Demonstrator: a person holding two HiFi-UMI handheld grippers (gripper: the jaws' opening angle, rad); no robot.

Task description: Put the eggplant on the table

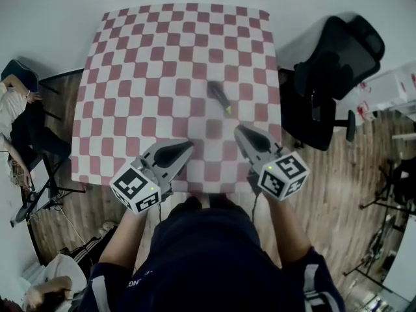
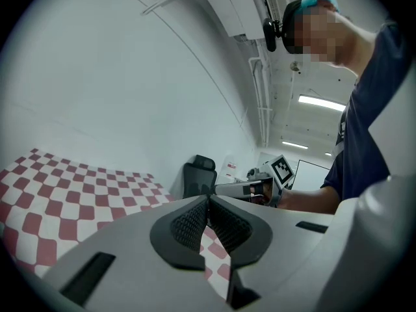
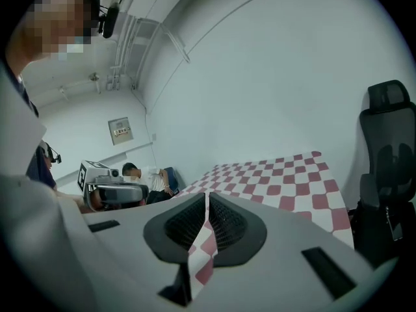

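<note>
A small dark eggplant (image 1: 220, 97) with a green stem end lies on the red-and-white checked table (image 1: 149, 64), right of its middle. In the head view both grippers hang near the table's front edge, well short of the eggplant. My left gripper (image 1: 190, 145) is shut with nothing between its pads, and the same shows in its own view (image 2: 208, 200). My right gripper (image 1: 236, 129) is shut and empty too, its pads meeting in the right gripper view (image 3: 207, 197). The eggplant shows in neither gripper view.
A black office chair (image 1: 331, 70) stands off the table's right side, also seen as a chair (image 3: 390, 174) in the right gripper view. People sit at the left beyond the table (image 1: 13, 103). Wooden floor surrounds the table.
</note>
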